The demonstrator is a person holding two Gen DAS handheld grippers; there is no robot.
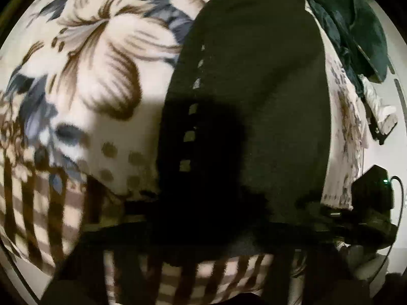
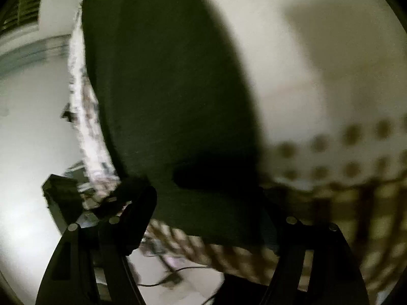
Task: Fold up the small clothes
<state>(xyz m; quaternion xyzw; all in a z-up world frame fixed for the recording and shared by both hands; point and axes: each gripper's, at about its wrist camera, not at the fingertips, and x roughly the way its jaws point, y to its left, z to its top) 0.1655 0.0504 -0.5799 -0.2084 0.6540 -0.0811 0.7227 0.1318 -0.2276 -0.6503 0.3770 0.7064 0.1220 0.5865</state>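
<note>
In the left wrist view, the left half of the frame is filled by a floral blanket (image 1: 96, 81), cream with brown and blue-grey flowers, a row of brown dots and a brown checked border running along the lower left. To its right a dark garment (image 1: 254, 106) lies spread over the blanket, taking up the centre from the top edge down to the bottom, with a column of small pale marks down its left side. The left gripper (image 1: 203, 233) shows only as a black, shadowed mass at the bottom centre against the garment's near edge, and I cannot tell whether its jaws are apart or closed. At the upper right a pile of dark green clothes (image 1: 356, 33) sits beyond the garment, and a black box with a green light (image 1: 374, 190) stands at the right edge. In the right wrist view, a pale wall fills the left, then the same dark garment (image 2: 165, 89) occupies the centre from top to bottom, with the blanket's dots and checks (image 2: 343, 152) on the right. The right gripper (image 2: 213, 203) has its two black fingers (image 2: 137, 216) spread wide apart at the bottom, straddling the garment's near edge.
</note>
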